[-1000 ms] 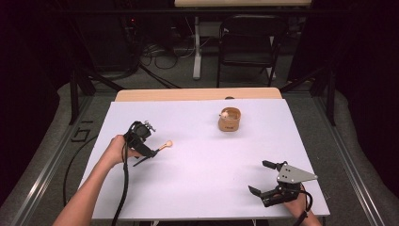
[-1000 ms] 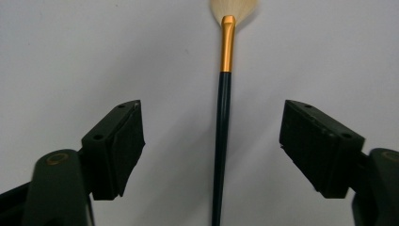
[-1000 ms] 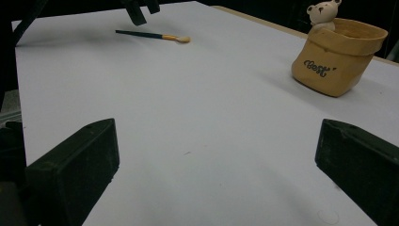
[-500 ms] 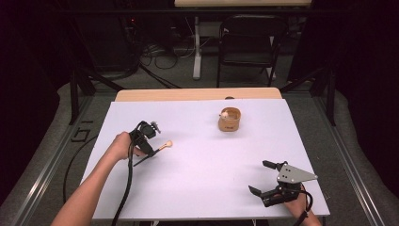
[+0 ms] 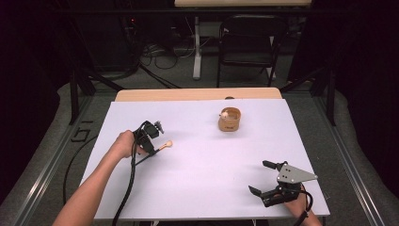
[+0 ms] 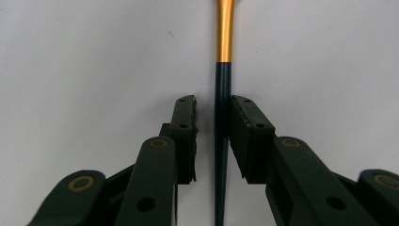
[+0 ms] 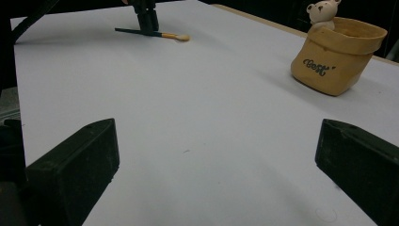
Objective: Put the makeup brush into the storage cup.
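A slim brush (image 5: 163, 145) with a dark teal handle, gold ferrule and pale tip lies on the white table (image 5: 202, 188) at the left. My left gripper (image 5: 149, 141) points down over its handle. In the left gripper view the handle (image 6: 222, 117) runs between the jaws of the left gripper (image 6: 214, 100), which have just been closing. The right pad touches the handle and a narrow gap remains at the left pad. My right gripper (image 5: 259, 177) rests wide open near the front right edge, nothing between its fingers (image 7: 216, 136).
A tan pouch-shaped holder (image 5: 229, 119) with a small bear figure stands at the back centre-right; the right gripper view shows it (image 7: 336, 56) ahead to the right. A chair and cables lie beyond the table's far edge.
The left gripper's jaws have narrowed around the brush handle, and the hand has barely shifted. The right gripper and the holder have stayed put.
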### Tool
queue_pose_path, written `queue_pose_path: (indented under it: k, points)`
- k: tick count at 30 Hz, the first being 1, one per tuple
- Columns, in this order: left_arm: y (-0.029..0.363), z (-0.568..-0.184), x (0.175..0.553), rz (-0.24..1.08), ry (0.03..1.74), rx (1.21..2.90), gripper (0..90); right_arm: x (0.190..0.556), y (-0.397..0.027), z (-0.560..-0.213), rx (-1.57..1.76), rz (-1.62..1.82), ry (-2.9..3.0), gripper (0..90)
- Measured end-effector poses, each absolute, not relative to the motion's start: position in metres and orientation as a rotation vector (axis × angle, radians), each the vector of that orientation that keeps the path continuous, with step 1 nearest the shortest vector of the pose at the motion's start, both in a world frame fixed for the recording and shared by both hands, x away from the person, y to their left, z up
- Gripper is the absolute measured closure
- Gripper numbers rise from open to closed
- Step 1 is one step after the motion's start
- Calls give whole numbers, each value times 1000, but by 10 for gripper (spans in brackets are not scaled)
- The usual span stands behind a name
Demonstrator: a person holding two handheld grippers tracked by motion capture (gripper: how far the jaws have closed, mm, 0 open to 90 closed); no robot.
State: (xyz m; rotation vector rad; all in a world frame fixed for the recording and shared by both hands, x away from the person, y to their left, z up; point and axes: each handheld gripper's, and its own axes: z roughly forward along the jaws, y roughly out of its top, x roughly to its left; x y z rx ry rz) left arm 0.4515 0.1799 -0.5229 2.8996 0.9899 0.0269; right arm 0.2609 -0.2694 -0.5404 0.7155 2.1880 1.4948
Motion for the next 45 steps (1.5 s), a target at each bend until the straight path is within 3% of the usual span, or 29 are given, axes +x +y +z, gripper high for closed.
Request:
queue_pose_path:
  k: [14, 18, 27, 45]
  points:
    - [180, -524, 451, 17, 972, 2903, 766, 262, -269, -541, 713, 1495, 2186, 0]
    - [183, -524, 448, 33, 960, 2881, 823, 261, -269, -541, 720, 1481, 2187, 0]
    - [187, -519, 441, 50, 922, 2844, 829, 261, -270, -540, 722, 1486, 2187, 0]
    - [197, -485, 417, 187, 864, 2560, 829, 264, -270, -541, 758, 1480, 2174, 0]
